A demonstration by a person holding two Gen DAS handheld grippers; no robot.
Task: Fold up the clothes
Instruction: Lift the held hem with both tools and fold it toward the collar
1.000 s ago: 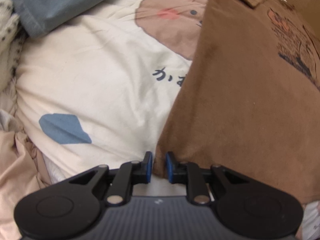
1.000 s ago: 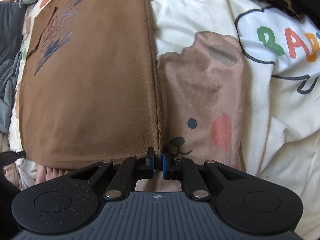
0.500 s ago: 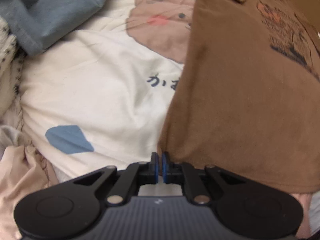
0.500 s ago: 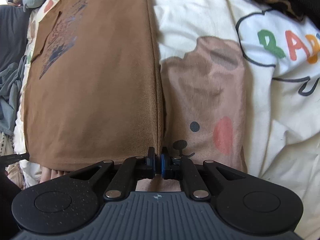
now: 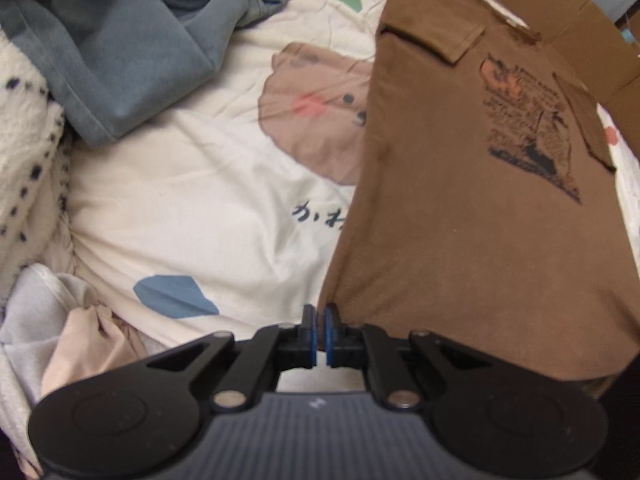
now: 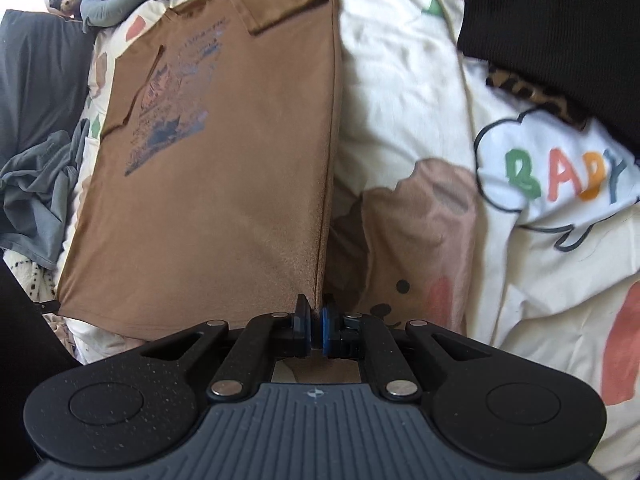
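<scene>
A brown T-shirt (image 5: 460, 220) with a dark chest print lies on the cream bedsheet, sleeves folded in, its bottom hem raised off the bed. My left gripper (image 5: 320, 316) is shut on the hem's left corner. In the right wrist view the same brown T-shirt (image 6: 224, 184) stretches away from me, and my right gripper (image 6: 316, 308) is shut on the hem's right corner, with cloth pinched between the blue pads. The collar end still rests flat on the sheet.
The cream sheet (image 5: 180, 208) has cartoon bear prints. A blue-grey garment (image 5: 120, 52) is heaped at far left, a spotted fleece (image 5: 28, 168) and pale clothes (image 5: 80, 340) beside it. A black garment (image 6: 560, 32) over leopard-print fabric lies at right. A cardboard box (image 5: 580, 20) stands beyond the shirt.
Both grippers closed on the hem corners and then rose, lifting the shirt's bottom edge off the bed. More of the shirt and the bed now shows in both views.
</scene>
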